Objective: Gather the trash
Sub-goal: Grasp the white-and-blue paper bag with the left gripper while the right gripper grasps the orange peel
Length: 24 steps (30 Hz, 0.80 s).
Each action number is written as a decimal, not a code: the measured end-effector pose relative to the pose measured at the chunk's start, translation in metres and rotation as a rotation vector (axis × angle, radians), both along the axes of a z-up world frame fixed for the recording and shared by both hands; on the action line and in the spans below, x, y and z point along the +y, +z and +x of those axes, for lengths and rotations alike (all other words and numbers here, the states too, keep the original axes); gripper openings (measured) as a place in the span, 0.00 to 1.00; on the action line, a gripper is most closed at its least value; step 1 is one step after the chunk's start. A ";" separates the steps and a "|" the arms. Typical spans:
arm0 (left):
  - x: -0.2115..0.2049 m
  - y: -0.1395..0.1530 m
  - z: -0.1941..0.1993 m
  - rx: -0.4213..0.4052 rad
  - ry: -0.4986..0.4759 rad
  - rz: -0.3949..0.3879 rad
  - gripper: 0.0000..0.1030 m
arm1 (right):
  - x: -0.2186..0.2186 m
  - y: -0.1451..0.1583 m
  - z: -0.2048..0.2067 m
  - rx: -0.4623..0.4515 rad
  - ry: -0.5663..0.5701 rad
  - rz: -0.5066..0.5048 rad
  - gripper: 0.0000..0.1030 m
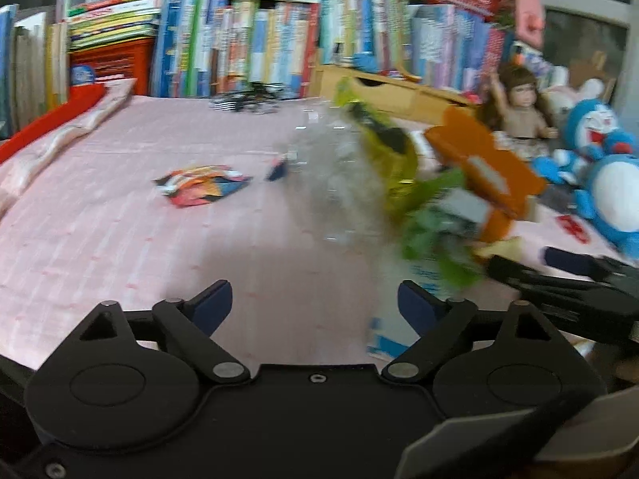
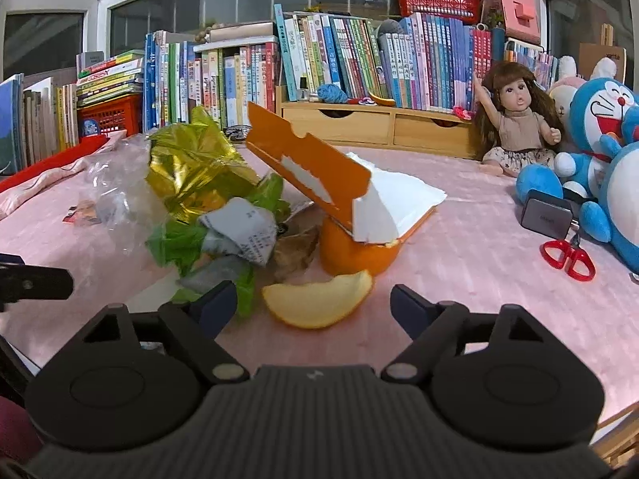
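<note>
A heap of trash lies on the pink cloth (image 2: 459, 247): gold foil wrapper (image 2: 195, 167), green plastic (image 2: 179, 239), a crumpled receipt (image 2: 243, 227), a clear bag (image 2: 116, 195), a torn orange carton (image 2: 311, 163) with white paper (image 2: 399, 195), and an orange peel cup (image 2: 355, 251). A peel slice (image 2: 319, 303) lies just ahead of my open right gripper (image 2: 313, 295), untouched. My left gripper (image 1: 315, 295) is open and empty, left of the blurred heap (image 1: 419, 183). A colourful wrapper (image 1: 203, 183) and a small dark scrap (image 1: 277, 167) lie farther out.
A doll (image 2: 515, 127), blue plush toys (image 2: 599, 151), red scissors (image 2: 567, 257) and a grey charger (image 2: 545, 215) sit at the right. Rows of books (image 2: 319, 60) and a wooden drawer unit (image 2: 359, 125) line the back. A folded pink-and-red cloth (image 1: 60, 131) lies at the left.
</note>
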State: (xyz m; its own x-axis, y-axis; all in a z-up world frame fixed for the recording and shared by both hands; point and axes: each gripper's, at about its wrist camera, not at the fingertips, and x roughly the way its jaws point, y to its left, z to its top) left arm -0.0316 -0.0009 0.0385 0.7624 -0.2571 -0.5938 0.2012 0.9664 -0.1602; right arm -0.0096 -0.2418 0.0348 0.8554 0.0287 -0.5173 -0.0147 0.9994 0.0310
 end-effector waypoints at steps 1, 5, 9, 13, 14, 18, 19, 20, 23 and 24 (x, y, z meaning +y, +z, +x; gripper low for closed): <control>-0.002 0.001 -0.004 -0.002 -0.025 -0.011 0.80 | -0.002 -0.001 0.001 0.004 0.001 0.001 0.88; -0.015 0.002 -0.018 -0.008 -0.109 -0.017 0.77 | -0.006 -0.006 0.008 0.027 0.017 0.002 0.86; -0.031 -0.003 -0.027 -0.030 -0.166 0.018 0.76 | -0.009 -0.013 0.017 0.065 0.054 0.021 0.81; -0.047 -0.015 -0.024 -0.025 -0.203 0.071 0.76 | -0.008 -0.019 0.025 0.076 0.083 0.028 0.81; -0.051 -0.019 -0.021 -0.012 -0.204 0.084 0.76 | -0.008 -0.019 0.026 0.075 0.086 0.027 0.81; -0.062 -0.034 -0.009 0.018 -0.201 0.106 0.77 | -0.008 -0.018 0.029 0.072 0.095 0.031 0.73; -0.063 -0.037 -0.007 0.011 -0.198 0.113 0.77 | -0.008 -0.017 0.030 0.072 0.095 0.037 0.69; -0.065 -0.039 -0.007 0.003 -0.196 0.123 0.77 | -0.008 -0.017 0.029 0.071 0.095 0.040 0.68; -0.069 -0.038 -0.005 -0.005 -0.185 0.130 0.49 | -0.008 -0.016 0.027 0.064 0.094 0.042 0.64; -0.069 -0.036 -0.005 -0.006 -0.181 0.120 0.47 | -0.008 -0.016 0.026 0.060 0.094 0.042 0.63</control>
State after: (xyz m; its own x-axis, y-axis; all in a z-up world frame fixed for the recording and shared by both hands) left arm -0.0363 -0.0703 0.0022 0.7140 -0.3179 -0.6238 0.3741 0.9263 -0.0439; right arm 0.0159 -0.2501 0.0193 0.8152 0.1301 -0.5644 -0.1054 0.9915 0.0763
